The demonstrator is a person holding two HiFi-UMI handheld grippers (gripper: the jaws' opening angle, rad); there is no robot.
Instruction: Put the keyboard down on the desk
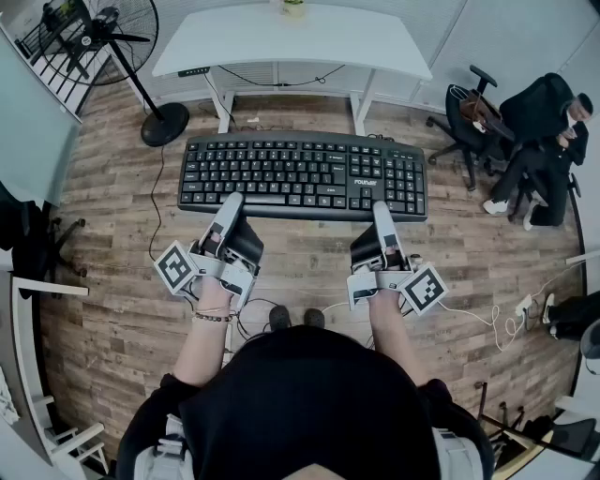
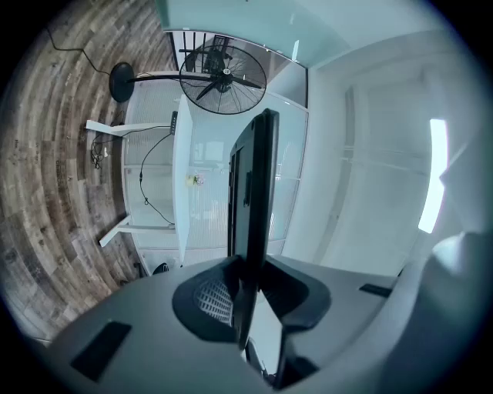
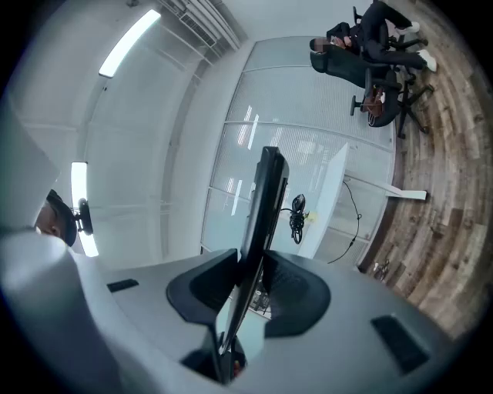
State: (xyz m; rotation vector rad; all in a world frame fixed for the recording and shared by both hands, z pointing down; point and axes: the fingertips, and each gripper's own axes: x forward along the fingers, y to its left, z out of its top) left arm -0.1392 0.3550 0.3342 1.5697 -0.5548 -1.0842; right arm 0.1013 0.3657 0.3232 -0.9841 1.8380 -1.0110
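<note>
A black full-size keyboard (image 1: pixel 302 175) hangs level in the air over the wooden floor, short of the white desk (image 1: pixel 291 39) at the top of the head view. My left gripper (image 1: pixel 231 202) is shut on its near edge at the left, and my right gripper (image 1: pixel 382 210) is shut on the near edge at the right. In the left gripper view the keyboard (image 2: pixel 253 200) shows edge-on, clamped between the two dark pads. The right gripper view shows the same thin edge of the keyboard (image 3: pixel 258 231) pinched between its pads.
A standing fan (image 1: pixel 103 37) is left of the desk, its base (image 1: pixel 165 123) on the floor. A person sits on an office chair (image 1: pixel 473 117) at the right. Cables (image 1: pixel 487 317) trail on the floor. A small item (image 1: pixel 293 7) stands on the desk's far edge.
</note>
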